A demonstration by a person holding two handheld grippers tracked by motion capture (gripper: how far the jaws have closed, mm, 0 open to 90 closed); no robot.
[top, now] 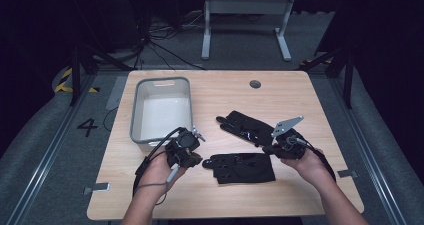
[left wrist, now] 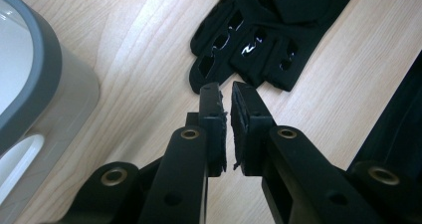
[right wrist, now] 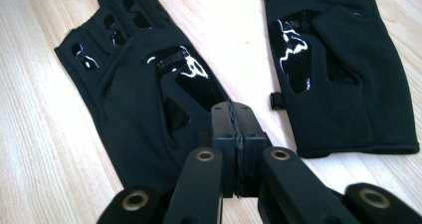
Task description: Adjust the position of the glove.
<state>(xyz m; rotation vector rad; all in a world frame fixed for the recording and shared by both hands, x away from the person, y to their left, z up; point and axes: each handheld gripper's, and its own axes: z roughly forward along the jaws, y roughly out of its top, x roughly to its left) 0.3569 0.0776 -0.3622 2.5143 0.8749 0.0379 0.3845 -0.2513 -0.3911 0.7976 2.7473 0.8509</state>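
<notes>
High view shows a wooden surface [top: 300,195] with two black gloves on it. The near glove [top: 240,167] lies flat close to the person, and the far glove [top: 245,126] lies a bit farther back, tilted. A grey bin [top: 161,110] with a white inside sits at the back left.

The left tool [top: 192,160] is in the left hand [top: 157,172], just in front of the bin. Its tip is right by the finger end of the near glove. Left gripper view shows its two black jaws almost together, with just a thin gap and nothing between them. The tips sit just short of the glove [left wrist: 259,40] fingers, and I cannot tell if they touch. The bin [left wrist: 35,84] is at the left edge there.

The right tool [top: 272,149] is in the right hand [top: 310,165]. It sits at the wrist end of the two gloves, and a grey plate [top: 287,125] sticks up on top of it. Right gripper view shows its jaws pressed tight together. They seem to pinch the cuff of the near glove [right wrist: 134,84], but the cloth is dark there, so it is hard to be sure. The far glove [right wrist: 338,69] lies just beside it, with bare wood [right wrist: 234,40] between the two
</notes>
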